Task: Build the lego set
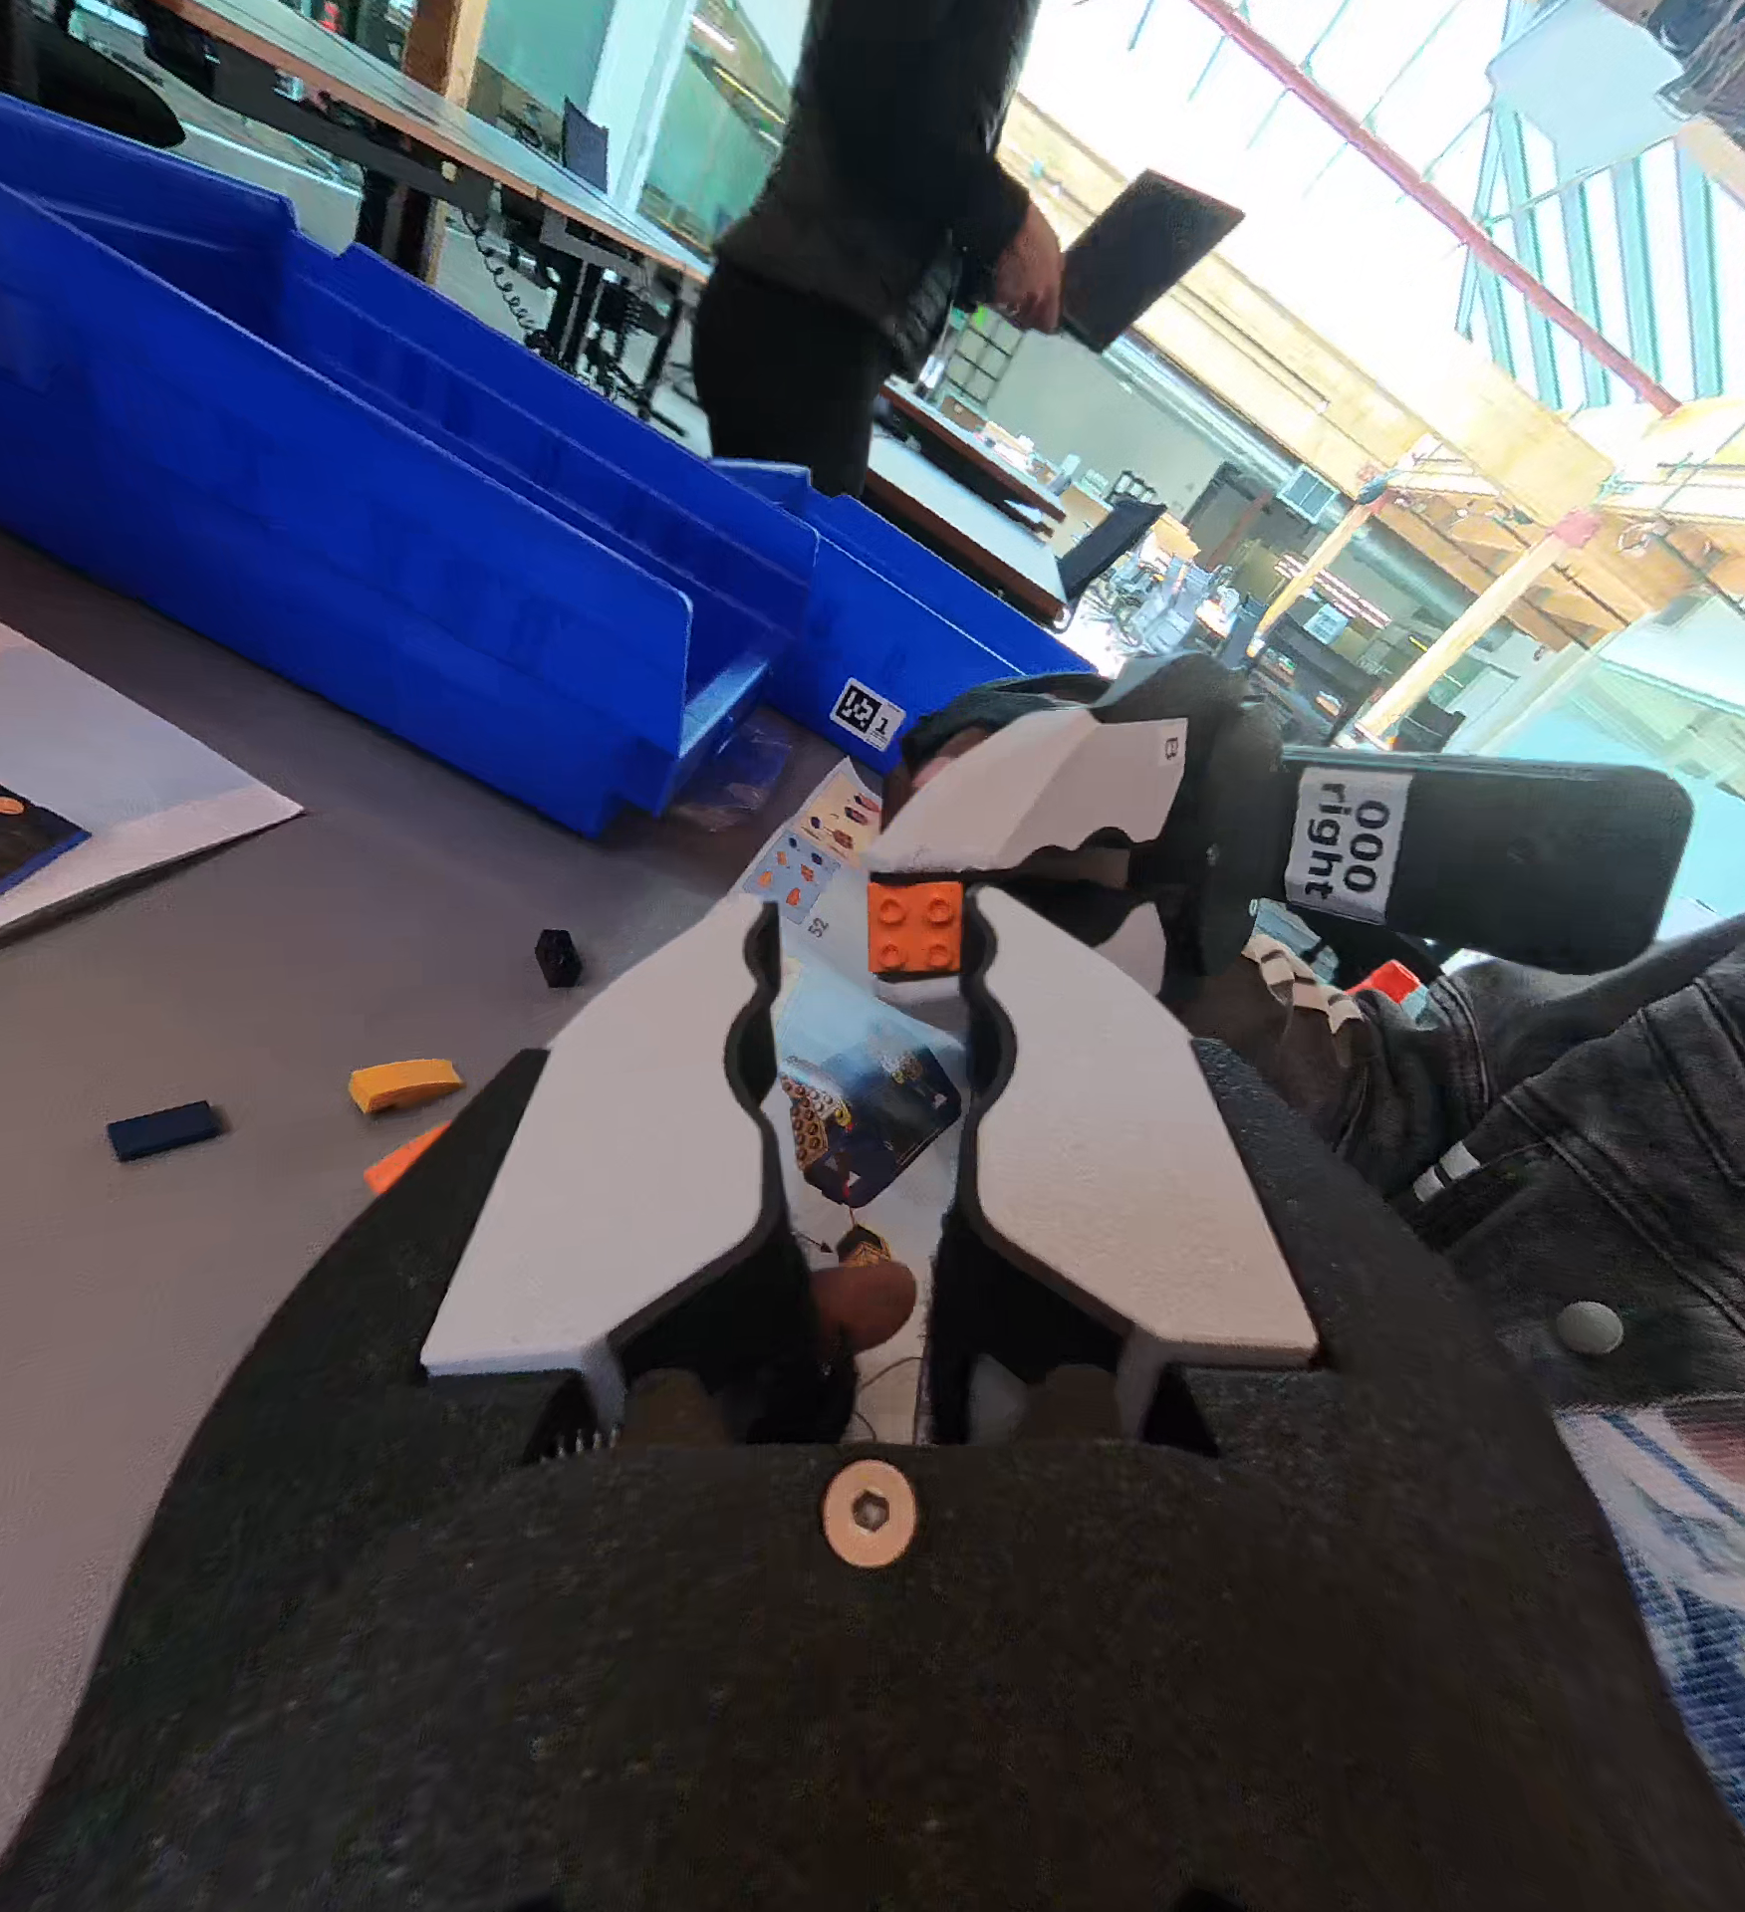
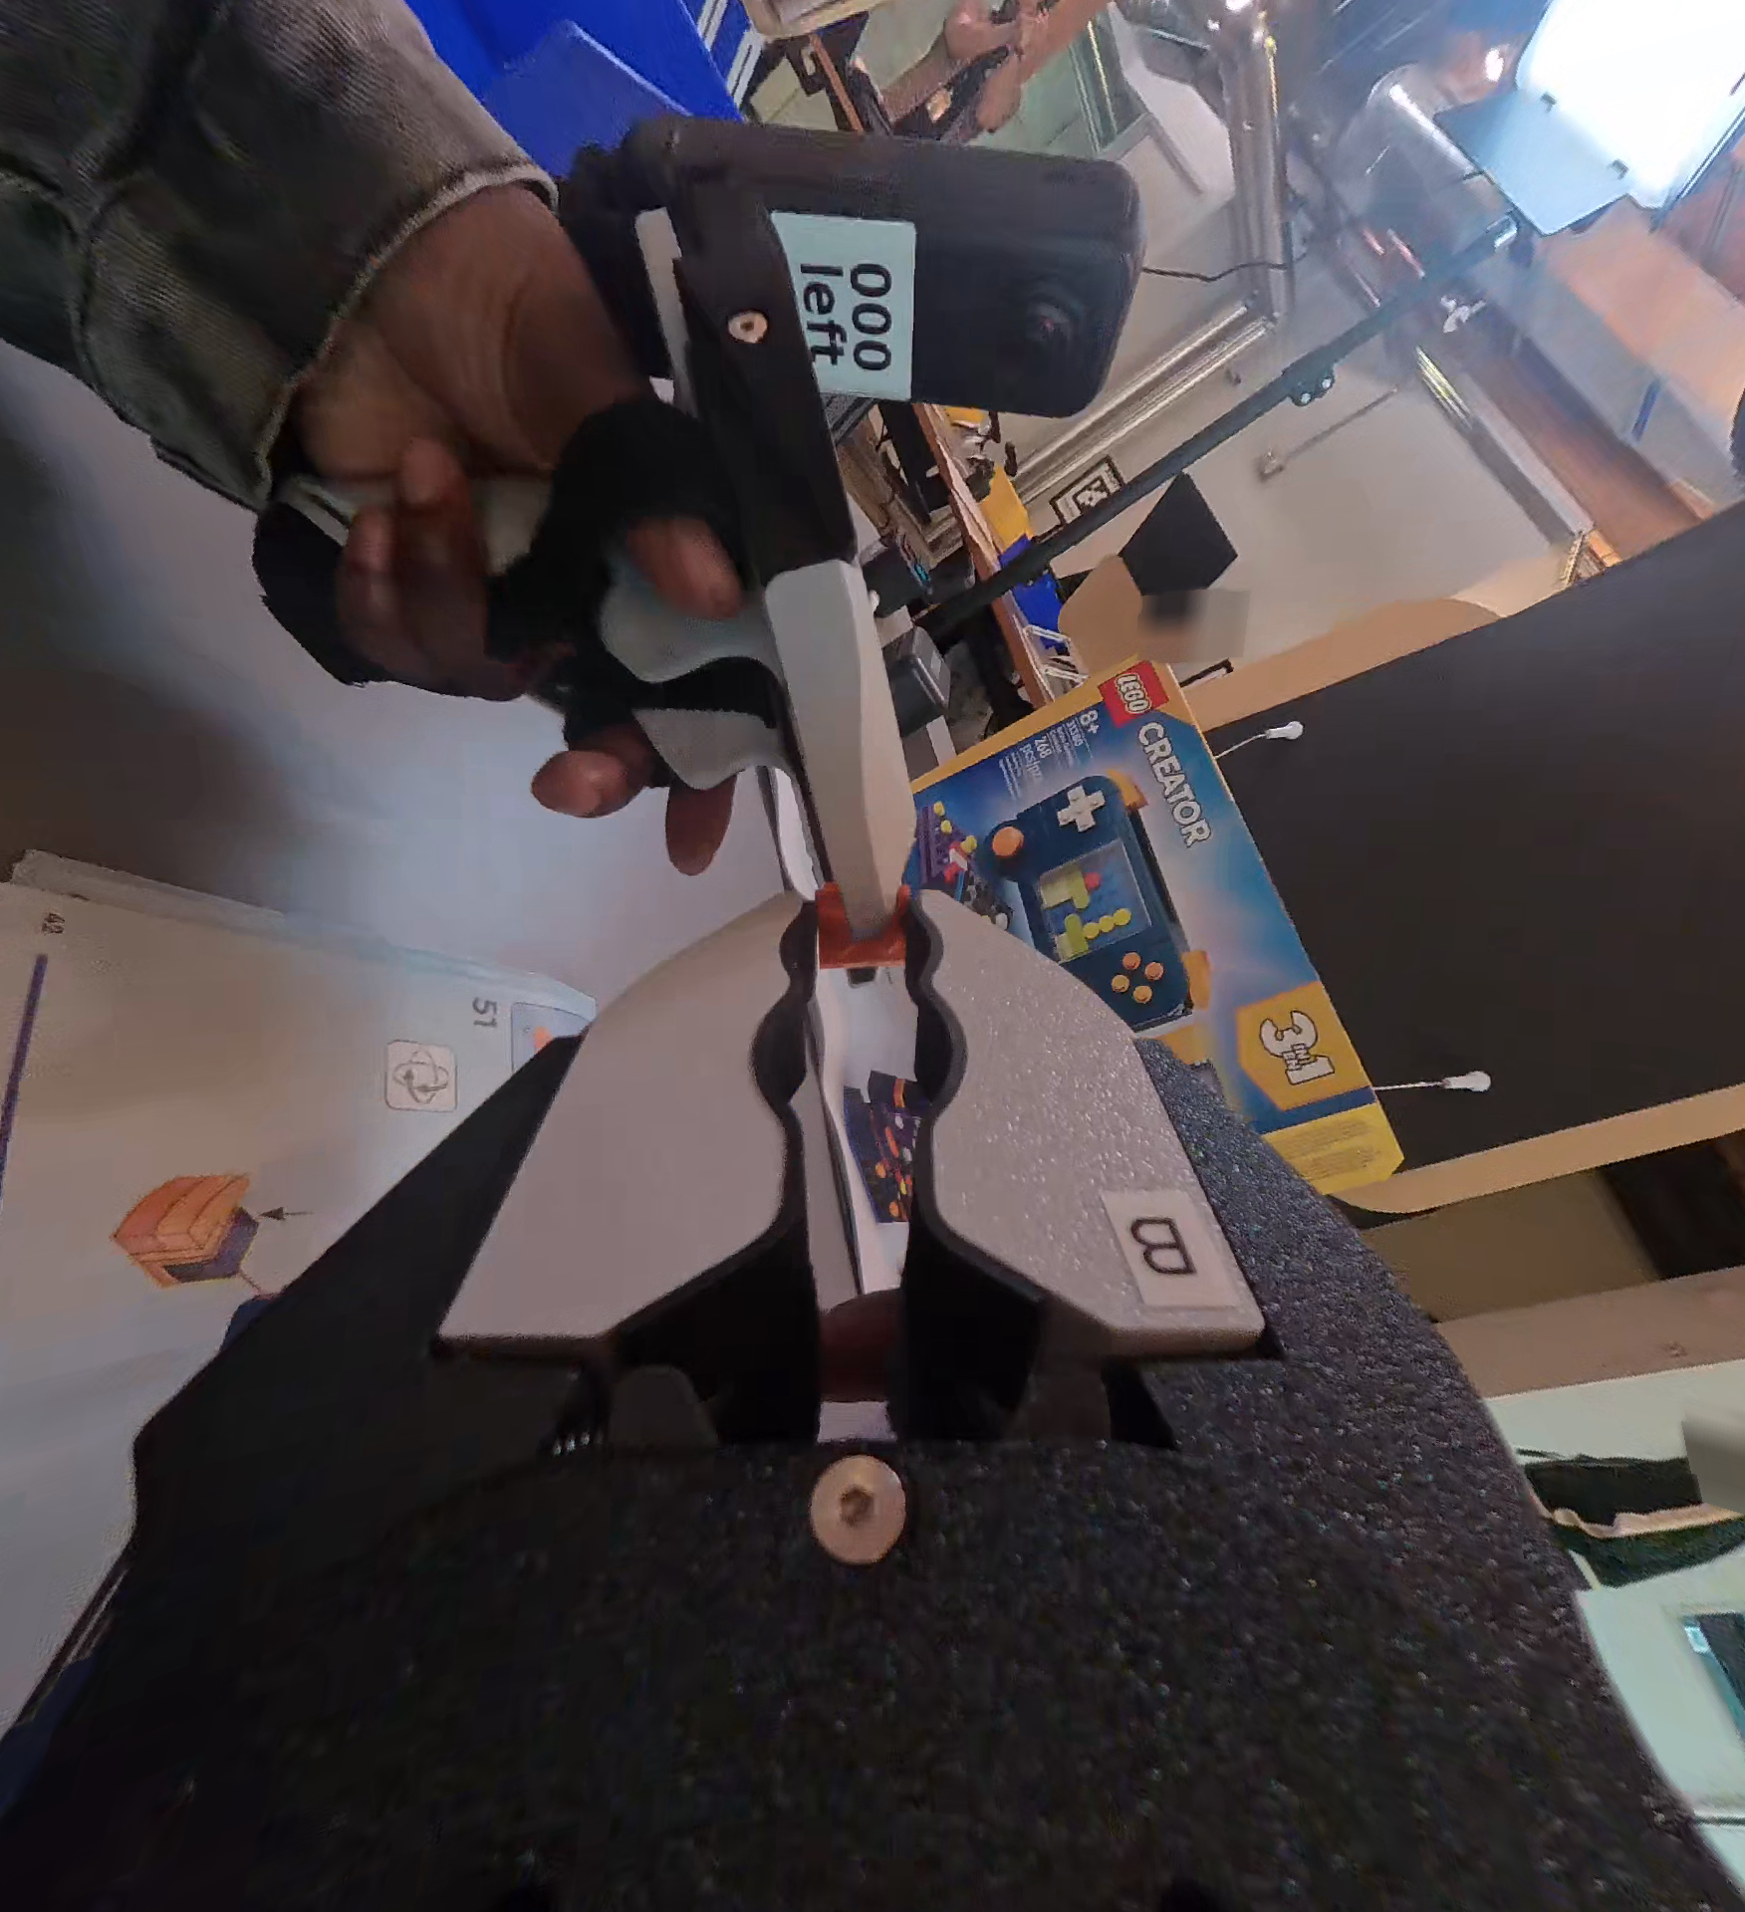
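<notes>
Between right gripper [image 2: 858, 931] pads: orange brick [image 1: 915, 928]; studs only left view.

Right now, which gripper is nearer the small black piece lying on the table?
Left. The left gripper hovers just right of the black piece; the right gripper, clamping an orange brick, sits beyond it.

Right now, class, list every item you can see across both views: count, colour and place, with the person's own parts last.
Bins: several, blue, back of table.
Booklet: one, open, left.
Loose bricks: yellow, navy, black, on table.
Toy box: one, blue and yellow, standing.
Bystander: one, dark clothes, behind.
Orange brick: one, clamped in right gripper.
Left gripper: open, one finger touching the brick.
Hands: two, gloved.
</notes>
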A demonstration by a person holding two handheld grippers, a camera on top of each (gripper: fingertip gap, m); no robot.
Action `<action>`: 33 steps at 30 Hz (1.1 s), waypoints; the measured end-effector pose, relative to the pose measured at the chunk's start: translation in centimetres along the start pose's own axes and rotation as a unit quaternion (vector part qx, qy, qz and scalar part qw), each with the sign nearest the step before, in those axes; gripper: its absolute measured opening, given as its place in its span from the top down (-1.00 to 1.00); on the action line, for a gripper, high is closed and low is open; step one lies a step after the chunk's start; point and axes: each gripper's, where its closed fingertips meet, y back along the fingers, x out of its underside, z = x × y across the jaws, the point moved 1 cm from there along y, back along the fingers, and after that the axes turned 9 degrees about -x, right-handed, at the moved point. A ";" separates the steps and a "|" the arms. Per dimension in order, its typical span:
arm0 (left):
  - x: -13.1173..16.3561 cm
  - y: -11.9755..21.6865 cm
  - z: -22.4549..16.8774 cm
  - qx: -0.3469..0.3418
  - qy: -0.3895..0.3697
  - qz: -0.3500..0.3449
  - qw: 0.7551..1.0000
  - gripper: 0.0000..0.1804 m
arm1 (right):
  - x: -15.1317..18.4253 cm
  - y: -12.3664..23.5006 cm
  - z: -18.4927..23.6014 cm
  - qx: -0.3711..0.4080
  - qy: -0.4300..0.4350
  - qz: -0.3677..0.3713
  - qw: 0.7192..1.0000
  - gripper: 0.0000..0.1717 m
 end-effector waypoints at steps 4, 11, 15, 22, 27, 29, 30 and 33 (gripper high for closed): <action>0.1 0.3 -1.0 0.031 0.000 0.004 1.000 0.82 | -0.3 0.2 0.0 0.001 0.004 -0.006 1.000 0.82; -1.3 1.4 -2.4 0.122 0.089 -0.022 0.988 0.83 | -1.6 1.4 -0.7 -0.014 -0.062 -0.088 0.994 0.67; -1.0 1.5 -3.0 0.152 0.120 -0.004 0.981 0.83 | -2.1 1.4 -0.6 -0.013 -0.056 -0.099 0.993 0.67; -1.3 1.6 -3.3 0.147 0.053 -0.019 0.988 0.78 | -2.1 1.3 -0.6 -0.050 -0.138 -0.118 0.982 0.81; -2.8 3.1 -3.5 0.026 -0.230 -0.126 0.965 0.61 | -2.6 2.5 -1.3 -0.166 -0.353 -0.208 0.897 0.81; -2.7 3.1 -4.0 0.024 -0.256 -0.129 0.958 0.62 | -2.5 2.4 -1.0 -0.172 -0.349 -0.201 0.899 0.81; -2.5 2.9 -4.2 0.033 -0.249 -0.124 0.960 0.63 | -2.6 2.3 -0.7 -0.179 -0.345 -0.195 0.901 0.81; -2.0 2.6 -4.4 0.055 -0.233 -0.111 0.964 0.69 | -3.2 2.0 0.0 -0.202 -0.345 -0.198 0.895 0.81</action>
